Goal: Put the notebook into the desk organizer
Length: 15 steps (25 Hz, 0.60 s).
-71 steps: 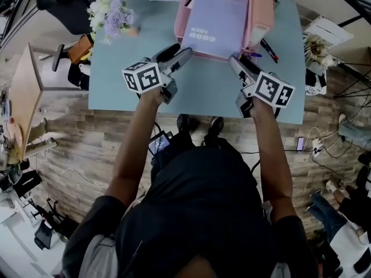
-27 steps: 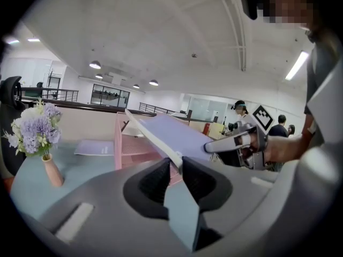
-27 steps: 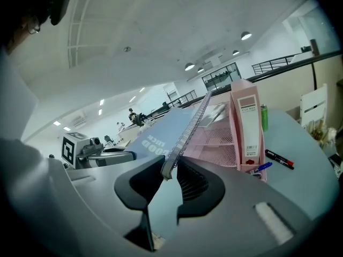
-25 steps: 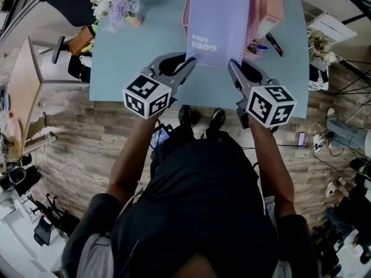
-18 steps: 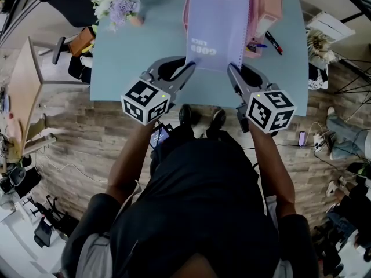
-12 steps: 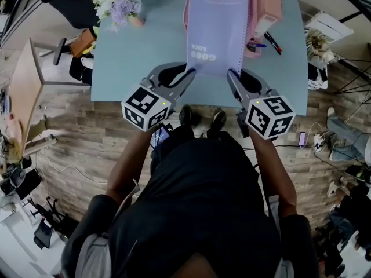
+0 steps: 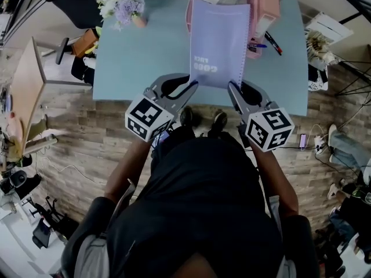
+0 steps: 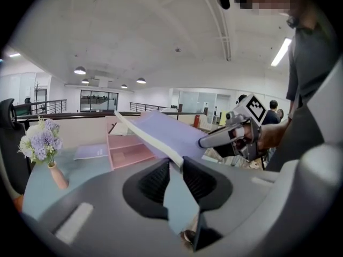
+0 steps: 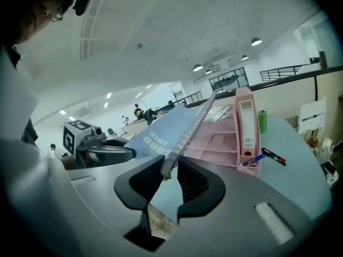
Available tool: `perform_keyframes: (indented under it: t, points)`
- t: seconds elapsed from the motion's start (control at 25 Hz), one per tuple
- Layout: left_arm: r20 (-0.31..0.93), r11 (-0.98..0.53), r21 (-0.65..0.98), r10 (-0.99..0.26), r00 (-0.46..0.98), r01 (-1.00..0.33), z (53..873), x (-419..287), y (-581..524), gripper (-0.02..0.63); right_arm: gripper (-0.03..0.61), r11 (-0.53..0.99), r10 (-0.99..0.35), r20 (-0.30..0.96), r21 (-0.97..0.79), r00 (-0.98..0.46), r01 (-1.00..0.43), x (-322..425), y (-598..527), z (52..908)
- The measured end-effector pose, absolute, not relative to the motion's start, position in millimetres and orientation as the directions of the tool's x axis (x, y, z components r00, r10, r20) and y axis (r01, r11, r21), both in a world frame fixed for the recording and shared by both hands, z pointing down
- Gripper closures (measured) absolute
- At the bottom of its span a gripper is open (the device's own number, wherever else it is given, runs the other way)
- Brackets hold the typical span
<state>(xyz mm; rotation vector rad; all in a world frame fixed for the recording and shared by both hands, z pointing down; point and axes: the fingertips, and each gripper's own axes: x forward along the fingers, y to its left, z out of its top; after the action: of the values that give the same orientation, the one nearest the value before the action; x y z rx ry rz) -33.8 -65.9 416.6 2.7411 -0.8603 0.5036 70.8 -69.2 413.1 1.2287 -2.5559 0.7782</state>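
**Notebook lifted, not yet in the organizer**

We have the notebook (image 7: 219,42) up off the table (image 7: 139,62). Our left gripper (image 7: 192,86) is clamped on its plain near corner, and our right gripper (image 7: 233,87) is clamped on the spiral-bound near corner. The notebook hangs tilted, its far edge raised toward the pink desk organizer (image 7: 269,4) at the back of the table. We judge the pickup done. What is left is to steer the far edge into a compartment, slide it home and let go.
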Motion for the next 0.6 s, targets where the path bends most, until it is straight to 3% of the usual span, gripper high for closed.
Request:
perform_keyframes:
  t: [0.6]
  points:
    - [0.437, -0.821, 0.144, -0.448, 0.780, -0.553, 444.8, -22.3, -21.3, 0.480, 0.503, 0.498, -0.650, 0.429, -0.383, -0.627, -0.778, 77.6, -27.4, 439.4]
